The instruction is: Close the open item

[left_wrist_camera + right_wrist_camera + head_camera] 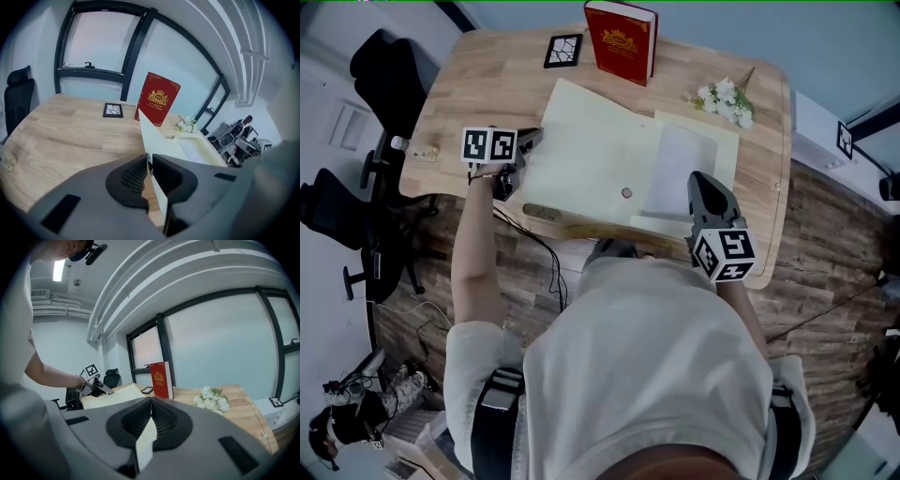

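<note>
My left gripper (pixel 530 141) is clamped on the folder (pixel 581 141) cover, my right gripper (pixel 697 183) on its other leaf at the table (pixel 487 75) front edge. I should fold across slowly, right side held flat.

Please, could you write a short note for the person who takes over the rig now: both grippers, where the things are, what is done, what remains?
Left gripper: shut on the edge of the left cover of the folder.
Right gripper: shut on the folder's near right edge.
Folder: lies open on the table, with a white sheet in its right half.
Done: both edges gripped.
Left: probably swing the left cover over the right half, then release. The red book and flowers are behind the folder, apart from it.
</note>
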`<state>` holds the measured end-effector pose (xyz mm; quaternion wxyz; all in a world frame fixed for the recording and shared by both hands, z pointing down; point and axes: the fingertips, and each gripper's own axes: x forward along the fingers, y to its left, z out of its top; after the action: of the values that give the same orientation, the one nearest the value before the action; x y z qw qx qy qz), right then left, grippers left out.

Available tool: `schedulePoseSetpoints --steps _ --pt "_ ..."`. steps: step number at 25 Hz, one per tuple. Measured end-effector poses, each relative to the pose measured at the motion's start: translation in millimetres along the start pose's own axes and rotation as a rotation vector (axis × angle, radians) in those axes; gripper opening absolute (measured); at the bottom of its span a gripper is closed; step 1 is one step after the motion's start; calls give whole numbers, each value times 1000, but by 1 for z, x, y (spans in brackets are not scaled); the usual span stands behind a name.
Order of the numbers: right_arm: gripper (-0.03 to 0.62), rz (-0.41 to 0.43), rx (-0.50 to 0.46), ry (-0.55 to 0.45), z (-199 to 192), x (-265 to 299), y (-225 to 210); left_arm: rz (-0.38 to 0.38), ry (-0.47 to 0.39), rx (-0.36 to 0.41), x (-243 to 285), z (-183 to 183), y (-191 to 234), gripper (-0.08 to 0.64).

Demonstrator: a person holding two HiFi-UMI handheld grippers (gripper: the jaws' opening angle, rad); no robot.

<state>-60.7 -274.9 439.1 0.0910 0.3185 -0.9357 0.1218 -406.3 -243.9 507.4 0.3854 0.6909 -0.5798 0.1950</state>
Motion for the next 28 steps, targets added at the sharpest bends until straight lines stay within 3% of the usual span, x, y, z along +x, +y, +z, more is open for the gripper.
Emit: schedulePoseSetpoints --steps 6,18,28 --pt "18 2 6 3 -3 -2 2 -34 -46 -5 -7 11 -14 48" --pt "18 13 10 5 -9 -15 4 -183 -172 -76 -20 41 -66 48" --pt "18 7 19 -12 -11 -31 1 -229 -210 -83 -23 55 -105 48"
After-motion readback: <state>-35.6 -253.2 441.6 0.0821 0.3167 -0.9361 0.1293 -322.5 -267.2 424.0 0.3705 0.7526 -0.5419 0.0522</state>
